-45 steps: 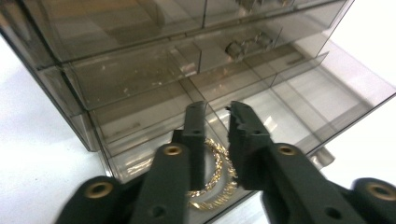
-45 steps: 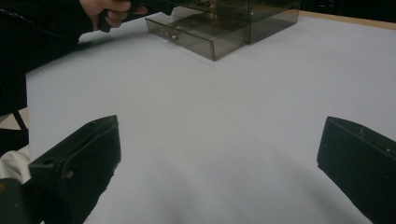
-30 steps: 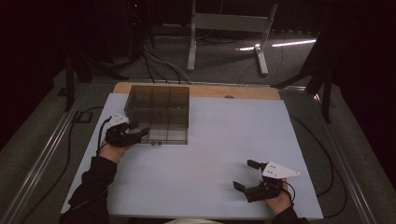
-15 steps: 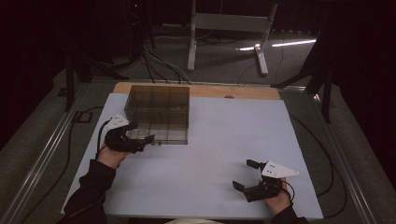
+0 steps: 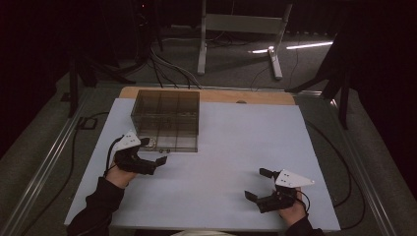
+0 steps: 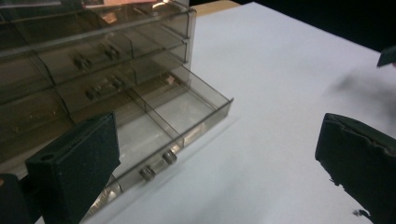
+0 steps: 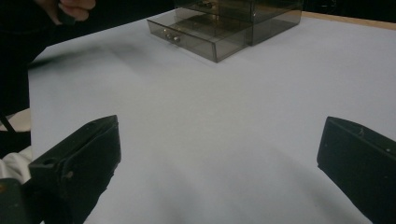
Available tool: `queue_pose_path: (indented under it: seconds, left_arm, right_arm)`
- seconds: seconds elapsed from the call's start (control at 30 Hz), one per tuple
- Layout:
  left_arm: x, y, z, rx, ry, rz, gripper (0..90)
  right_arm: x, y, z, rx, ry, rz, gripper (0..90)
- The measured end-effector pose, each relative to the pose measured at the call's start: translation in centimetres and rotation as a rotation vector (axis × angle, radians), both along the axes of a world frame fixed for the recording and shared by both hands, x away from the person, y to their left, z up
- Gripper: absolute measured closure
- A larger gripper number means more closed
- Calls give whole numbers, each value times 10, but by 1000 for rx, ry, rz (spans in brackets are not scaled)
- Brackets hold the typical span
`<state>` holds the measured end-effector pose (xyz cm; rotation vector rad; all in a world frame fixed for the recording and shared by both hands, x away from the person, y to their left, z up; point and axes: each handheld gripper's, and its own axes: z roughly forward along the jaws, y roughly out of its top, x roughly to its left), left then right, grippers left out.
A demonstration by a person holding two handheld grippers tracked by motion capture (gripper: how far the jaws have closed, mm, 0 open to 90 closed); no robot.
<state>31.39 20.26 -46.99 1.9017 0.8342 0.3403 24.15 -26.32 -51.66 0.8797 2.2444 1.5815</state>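
Currently the smoked-plastic drawer cabinet (image 5: 166,119) is seen at the far left of the white bench (image 5: 236,162), with its bottom drawer (image 6: 175,122) pulled partly out; two small knobs (image 6: 159,164) are visible on its front. The left tool (image 5: 152,155) is held just in front of that drawer, jaws just opened wide, nothing between them. The right tool (image 5: 256,184) is held well apart, near the bench's front right, jaws spread wide and empty.
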Motion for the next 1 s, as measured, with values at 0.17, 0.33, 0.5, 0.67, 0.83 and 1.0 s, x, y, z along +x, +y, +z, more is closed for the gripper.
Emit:
queue_pose_path:
  seconds: [0.17, 0.33, 0.5, 0.67, 0.83, 1.0]
  left_arm:
    - [-11, 0, -10, -15, -7, -28, 5]
    - [-20, 5, -16, -6, -16, -25, 5]
    - [-31, 13, -23, -14, -6, -47, 6]
    - [-38, 20, -32, -15, 27, -53, 6]
    - [-41, 27, -38, -32, 39, -36, 5]
    - [-45, 30, -41, -36, 40, -38, 6]
  right_arm:
    - [1, 1, -1, -2, 1, 5, 0]
    - [0, 2, 0, -6, 4, 7, 0]
    - [0, 1, -1, -6, 4, 8, 0]
    - [0, 2, -1, -9, 1, 9, 0]
    - [0, 2, -1, -11, 0, 9, 0]
    - [0, 2, 0, -9, 0, 10, 0]
